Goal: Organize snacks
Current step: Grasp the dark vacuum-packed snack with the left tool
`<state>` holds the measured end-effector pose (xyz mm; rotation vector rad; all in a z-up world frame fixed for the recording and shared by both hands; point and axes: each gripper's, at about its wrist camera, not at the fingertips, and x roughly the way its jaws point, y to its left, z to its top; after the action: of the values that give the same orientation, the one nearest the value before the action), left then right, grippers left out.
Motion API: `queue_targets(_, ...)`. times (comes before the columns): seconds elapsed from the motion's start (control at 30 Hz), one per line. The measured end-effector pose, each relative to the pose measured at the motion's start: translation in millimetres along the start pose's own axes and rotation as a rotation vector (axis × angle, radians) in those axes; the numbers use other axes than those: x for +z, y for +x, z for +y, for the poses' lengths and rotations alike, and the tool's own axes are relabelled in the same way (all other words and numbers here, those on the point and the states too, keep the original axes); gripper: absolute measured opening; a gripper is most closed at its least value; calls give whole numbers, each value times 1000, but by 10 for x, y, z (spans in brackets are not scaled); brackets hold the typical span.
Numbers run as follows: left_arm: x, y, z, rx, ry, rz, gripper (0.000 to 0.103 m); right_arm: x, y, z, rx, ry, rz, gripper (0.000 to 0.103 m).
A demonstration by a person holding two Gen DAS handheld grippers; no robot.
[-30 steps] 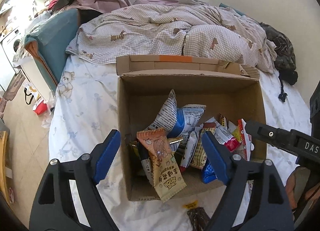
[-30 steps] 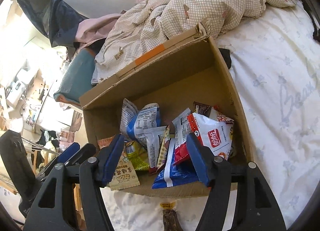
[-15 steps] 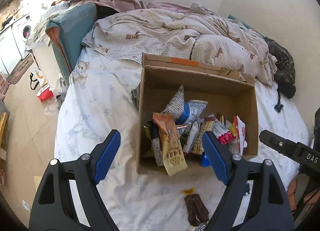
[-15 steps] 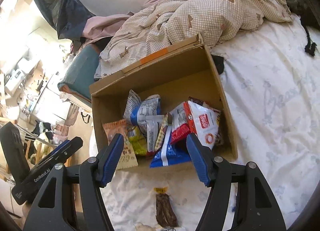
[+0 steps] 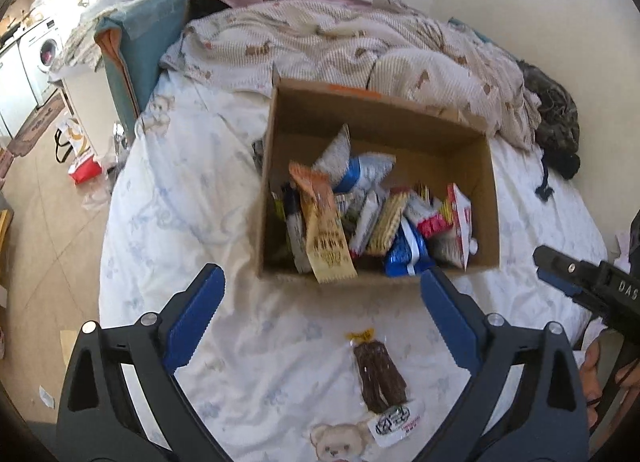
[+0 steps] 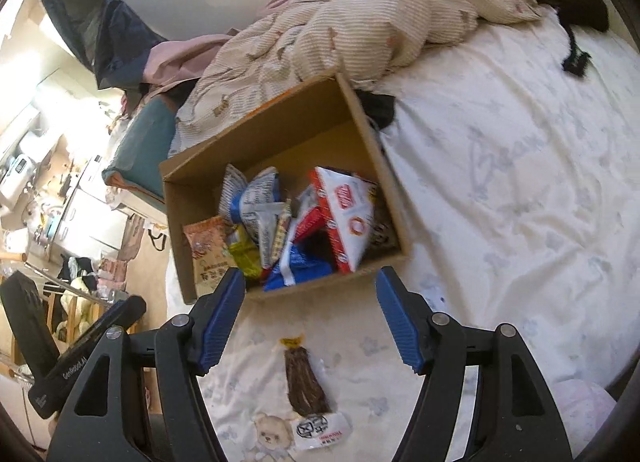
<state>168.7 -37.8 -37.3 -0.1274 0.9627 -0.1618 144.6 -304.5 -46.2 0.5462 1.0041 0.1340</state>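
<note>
1. Left wrist view: cardboard box (image 5: 380, 182) on the bed sheet (image 5: 180, 190), stuffed with snack packs (image 5: 372, 214).
2. One dark snack pack (image 5: 380, 378) outside the box, flat on the sheet, near the front wall.
3. Left gripper (image 5: 320, 318) wide open, holding nothing, up above the loose pack.
4. Right gripper (image 6: 310, 322) wide open too, empty, above the same pack (image 6: 306, 386).
5. Could go wrong: both grippers going for one pack, bumping together.
6. Could pinch the soft sheet along with the thin, flat pack.
7. Tall tan pack (image 5: 326, 230) leaning over the front edge; a knock to the box might tip it out.
</note>
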Motion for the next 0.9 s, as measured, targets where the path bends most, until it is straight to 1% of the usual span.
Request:
queue_targets(0.13, -157, 151, -94, 1, 19, 74, 97, -53, -1, -149, -43, 15, 21, 72)
queue_targets(0.2, -226, 244, -145, -4, 32, 124, 97, -84, 14, -234, -57, 28, 43, 73)
queue_targets(0.23, -263, 296, -172, -4, 38, 150, 97, -94, 20, -261, -56, 33, 50, 76)
queue_targets(0.37, -384, 452, -258, -10, 48, 223, 97, -109, 57, -378, -72, 68, 73, 81)
queue_targets(0.47, -509, 629, -307, -19, 47, 302, 97, -98, 136, -488, -72, 132, 101, 81)
queue_targets(0.57, -696, 844, -374, -23, 45, 393, 97, -124, 211, -629, -39, 222, 135, 81)
queue_targets(0.67, -838, 1006, -476, -22, 56, 437, 97, -134, 255, -752, -63, 279, 154, 81)
queue_targets(0.8, -953, 1207, -621, 8, 66, 454, 97, -170, 293, -836, -111, 305, 174, 81)
queue_targets(0.83, -982, 1258, -663, 9, 65, 458, 97, -182, 308, -844, -134, 301, 183, 81)
queue_targets(0.9, -1035, 1371, -735, 9, 51, 491, 97, -207, 361, -868, -191, 284, 208, 81)
